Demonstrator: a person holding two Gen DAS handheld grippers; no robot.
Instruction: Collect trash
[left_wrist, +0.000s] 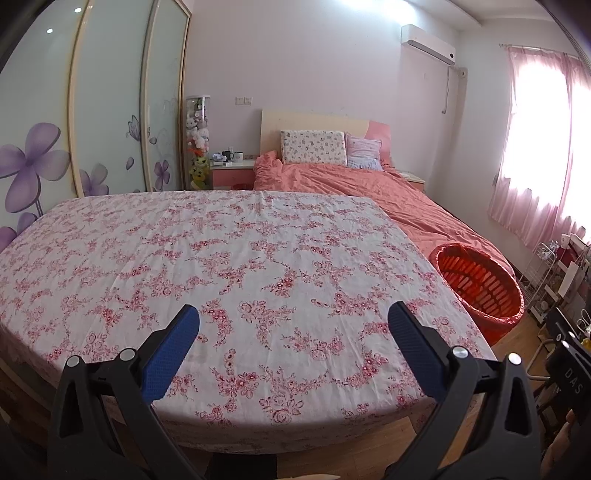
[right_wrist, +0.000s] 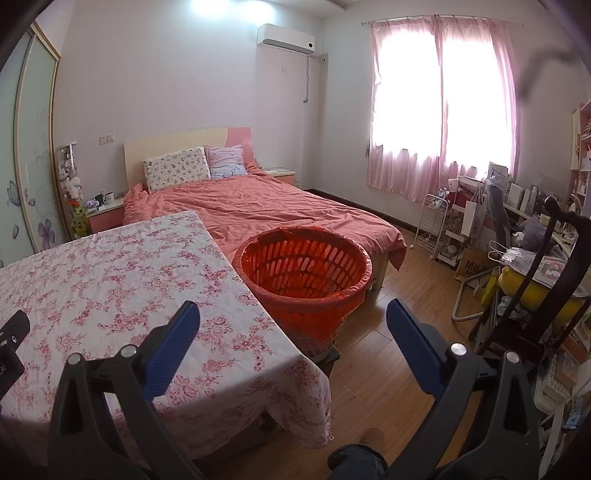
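Observation:
A table with a pink floral cloth (left_wrist: 229, 266) fills the left wrist view; I see no trash on the cloth. My left gripper (left_wrist: 293, 325) hovers open over the table's near edge, nothing between its blue pads (left_wrist: 173, 354). An orange slatted bin lined with a red bag (right_wrist: 303, 269) stands on the floor at the table's right side, also seen as the bin (left_wrist: 480, 284) at the right in the left wrist view. My right gripper (right_wrist: 293, 321) is open and empty, held above the table's right corner (right_wrist: 258, 343) and in front of the bin.
A bed with a salmon cover (right_wrist: 266, 206) lies beyond the table and bin. A wardrobe with flower-printed doors (left_wrist: 92, 110) lines the left wall. A dark chair (right_wrist: 535, 295), a white rack (right_wrist: 436, 225) and a cluttered desk crowd the right side. Wooden floor (right_wrist: 388, 350) lies between.

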